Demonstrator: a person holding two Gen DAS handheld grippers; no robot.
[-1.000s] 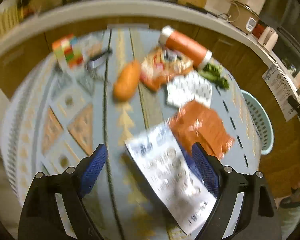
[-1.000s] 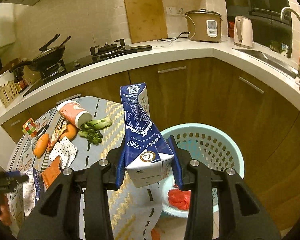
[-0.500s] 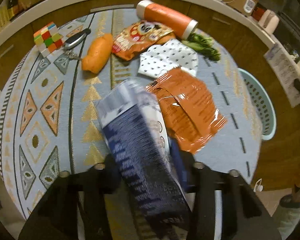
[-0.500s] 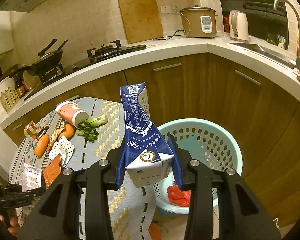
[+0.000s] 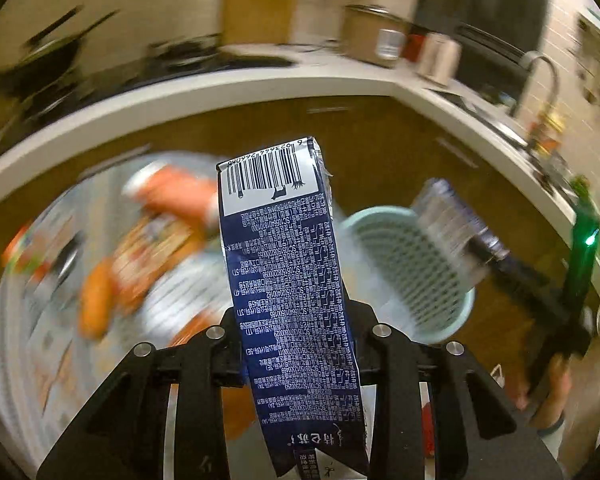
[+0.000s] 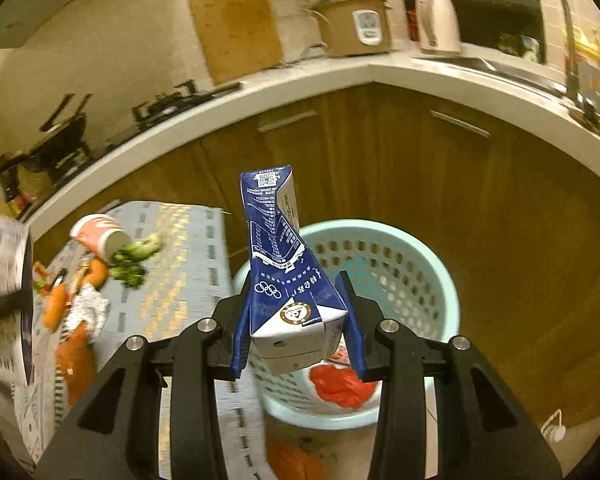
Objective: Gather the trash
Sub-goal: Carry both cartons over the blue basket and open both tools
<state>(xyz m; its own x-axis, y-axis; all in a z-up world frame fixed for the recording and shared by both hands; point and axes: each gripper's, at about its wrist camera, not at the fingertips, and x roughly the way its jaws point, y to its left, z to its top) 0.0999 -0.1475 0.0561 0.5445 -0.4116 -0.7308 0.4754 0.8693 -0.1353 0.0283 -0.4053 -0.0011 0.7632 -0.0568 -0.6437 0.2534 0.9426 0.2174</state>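
Note:
My left gripper (image 5: 296,320) has a flat dark blue packet (image 5: 284,280) with a barcode between its jaws. The jaws are closing and the pads press on it, holding it up above the table. My right gripper (image 6: 296,312) is shut on a crumpled blue and white milk carton (image 6: 288,280), held upright over the near rim of the pale green basket (image 6: 412,280). A red wrapper (image 6: 340,384) lies inside the basket. In the left wrist view the basket (image 5: 416,280) sits right of the packet, with the right gripper blurred above it.
On the patterned table (image 6: 188,280) lie a tipped orange cup (image 6: 100,232), greens (image 6: 134,256), a carrot (image 6: 56,308), a dotted napkin (image 6: 88,304) and an orange wrapper (image 6: 74,356). Wooden cabinets and a white counter curve behind. A hand (image 5: 548,380) grips the right tool.
The left gripper closed on the blue packet, lifted it off the table and swung toward the basket. The right gripper with the carton moved closer over the basket.

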